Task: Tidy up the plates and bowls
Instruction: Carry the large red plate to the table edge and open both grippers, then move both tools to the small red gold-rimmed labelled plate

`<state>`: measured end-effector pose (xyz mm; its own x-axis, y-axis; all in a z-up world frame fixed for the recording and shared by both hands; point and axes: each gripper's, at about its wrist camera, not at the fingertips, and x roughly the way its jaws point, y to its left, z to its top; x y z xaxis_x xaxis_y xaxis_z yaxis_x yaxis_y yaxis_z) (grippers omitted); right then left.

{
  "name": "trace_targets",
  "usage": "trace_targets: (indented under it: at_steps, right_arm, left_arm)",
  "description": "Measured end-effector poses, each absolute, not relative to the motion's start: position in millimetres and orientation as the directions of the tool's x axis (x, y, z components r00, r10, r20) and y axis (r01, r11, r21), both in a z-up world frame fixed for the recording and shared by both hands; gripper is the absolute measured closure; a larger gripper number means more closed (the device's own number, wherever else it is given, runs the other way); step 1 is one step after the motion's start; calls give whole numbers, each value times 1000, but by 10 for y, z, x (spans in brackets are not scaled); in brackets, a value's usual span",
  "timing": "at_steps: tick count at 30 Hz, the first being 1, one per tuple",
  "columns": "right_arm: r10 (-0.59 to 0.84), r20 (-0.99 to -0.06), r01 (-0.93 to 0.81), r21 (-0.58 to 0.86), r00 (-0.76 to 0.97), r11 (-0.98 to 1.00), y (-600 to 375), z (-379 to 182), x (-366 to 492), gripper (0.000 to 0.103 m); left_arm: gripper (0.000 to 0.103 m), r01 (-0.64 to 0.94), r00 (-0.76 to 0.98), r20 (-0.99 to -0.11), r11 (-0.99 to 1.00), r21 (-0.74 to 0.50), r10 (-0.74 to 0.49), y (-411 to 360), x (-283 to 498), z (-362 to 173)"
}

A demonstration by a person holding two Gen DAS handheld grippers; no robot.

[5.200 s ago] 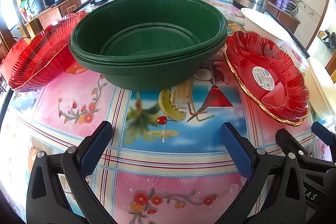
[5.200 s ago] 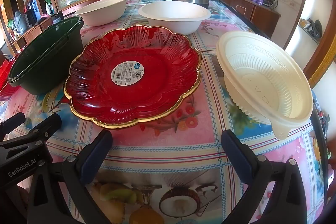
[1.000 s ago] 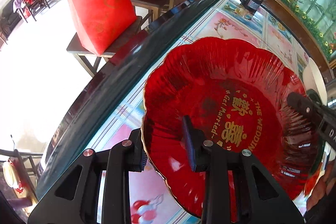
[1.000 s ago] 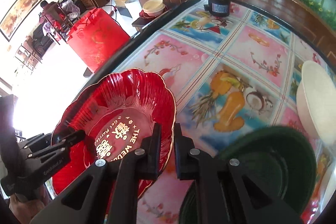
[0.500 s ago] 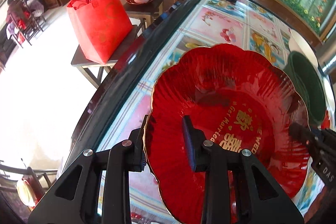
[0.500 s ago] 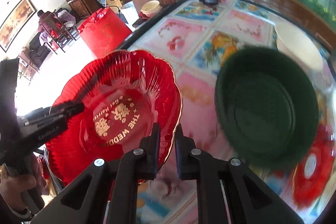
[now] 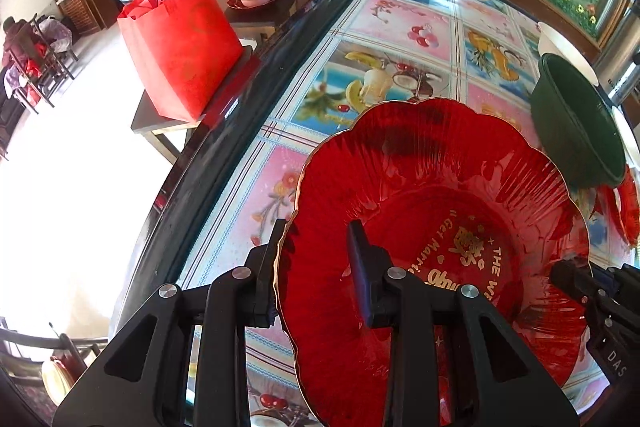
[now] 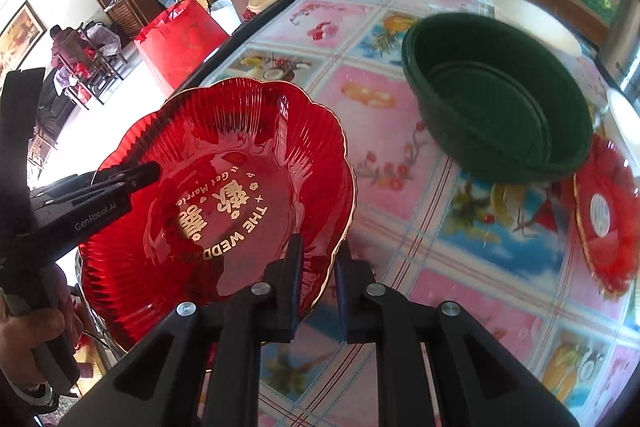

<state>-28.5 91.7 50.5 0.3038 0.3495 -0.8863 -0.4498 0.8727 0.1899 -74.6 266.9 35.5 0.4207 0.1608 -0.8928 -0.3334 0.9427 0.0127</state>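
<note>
A red scalloped plate with gold lettering (image 7: 440, 227) (image 8: 224, 195) is held in the air above the table's left part by both grippers. My left gripper (image 7: 316, 267) is shut on its near rim; it also shows in the right wrist view (image 8: 132, 175). My right gripper (image 8: 318, 267) is shut on the opposite rim; its tip shows in the left wrist view (image 7: 568, 275). A stack of dark green bowls (image 8: 496, 99) (image 7: 576, 123) stands on the table beyond. A second red plate (image 8: 608, 219) with a white sticker lies to the right of them.
The table (image 8: 400, 131) has a colourful fruit-print cloth and a dark edge (image 7: 248, 99) on the left. A red bag (image 7: 180, 43) stands on a low side table off that edge. A white bowl (image 7: 560, 43) and a steel flask (image 7: 620, 67) stand behind the green bowls.
Both grippers have carried the red plate further right over the table, toward the green bowls and the second red plate. Five seconds ago both grippers were open and empty.
</note>
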Motion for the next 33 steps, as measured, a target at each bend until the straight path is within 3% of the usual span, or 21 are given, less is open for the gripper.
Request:
trace_targets:
  at_steps: [19,21,25,26,28,33]
  right_arm:
    - [346,-889,-417,205,299,885,877,305,-540,90]
    - [349,-885,-414,205,309,887,862,322,-562,87]
    - [337,-888,-400,199,312,895,812,337,-574,57]
    - [340,-886,-394,204,315,896,784,345,-583,54]
    - [346,-882,-382,215,319,899,724,368,-601,54]
    - [360,-870,-361,233,339,903,553,486,-658,52]
  left_arm:
    - [73,-307,434,-892,952,-15,126,2706,-858,201]
    - [68,-314,435,-894,949,-35,111,2738,-880,186]
    - [59,-328,442,-887,945,-18,137,2787,-949,239]
    - [56,-328,443,-886,945,-13,141,2793,-966,263]
    - [47,-324,445,-884,946,-11,142,2797,-994,326]
    - [46,-304,466,-872,953,1,149,2695,-1005,537]
